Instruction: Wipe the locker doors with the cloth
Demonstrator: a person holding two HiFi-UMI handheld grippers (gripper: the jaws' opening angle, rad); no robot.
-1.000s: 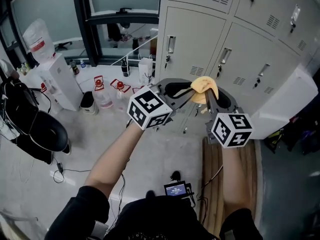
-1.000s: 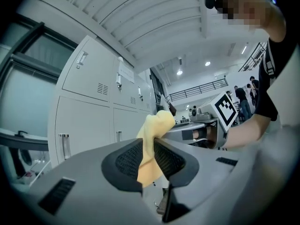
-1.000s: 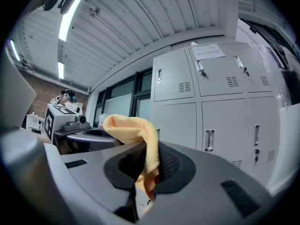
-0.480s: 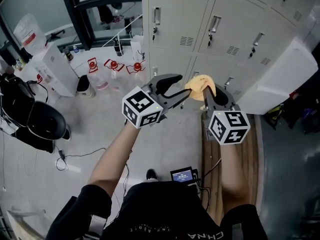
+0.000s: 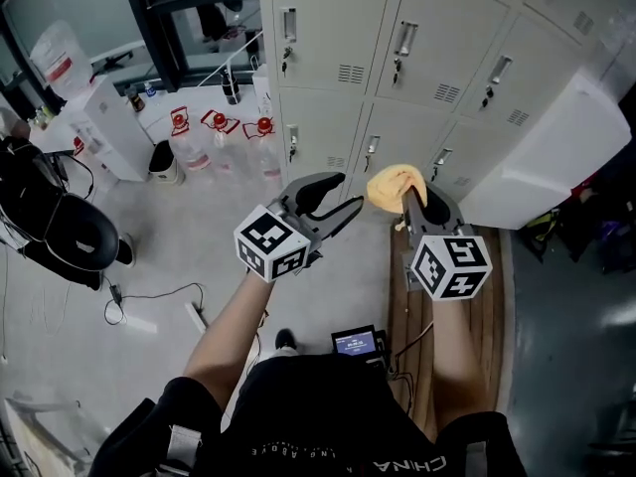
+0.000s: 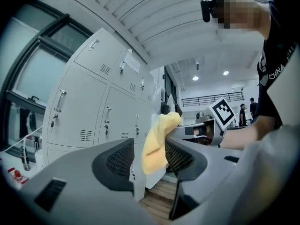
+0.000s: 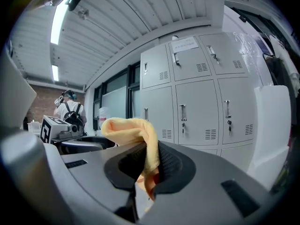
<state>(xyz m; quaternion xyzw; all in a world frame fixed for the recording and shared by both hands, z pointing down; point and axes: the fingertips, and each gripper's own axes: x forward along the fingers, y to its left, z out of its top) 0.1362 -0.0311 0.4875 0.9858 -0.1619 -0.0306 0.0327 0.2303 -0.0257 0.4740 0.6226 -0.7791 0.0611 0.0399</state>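
A crumpled yellow cloth (image 5: 396,181) is pinched in my right gripper (image 5: 415,199), which is shut on it; in the right gripper view the cloth (image 7: 133,128) bulges over the top of the jaws (image 7: 149,165). My left gripper (image 5: 333,203) stands just left of it with its jaws wide apart; they have just been opening and hold nothing. In the left gripper view the cloth (image 6: 157,142) hangs beyond the gap of that gripper (image 6: 150,159). Both point at the grey locker doors (image 5: 437,48), also seen as lockers (image 6: 89,111) and lockers (image 7: 197,97), at some distance.
A wooden plank (image 5: 419,306) lies on the floor under my right arm. A white panel (image 5: 556,157) leans at the lockers' right. Water jugs (image 5: 184,147), a white dispenser (image 5: 99,117) and a black chair (image 5: 60,237) stand left. A small screen (image 5: 356,342) sits near my feet.
The left gripper, shut at the cloth a second ago, has opened and drawn away from it. Both grippers have sunk, and lower locker rows have come into view.
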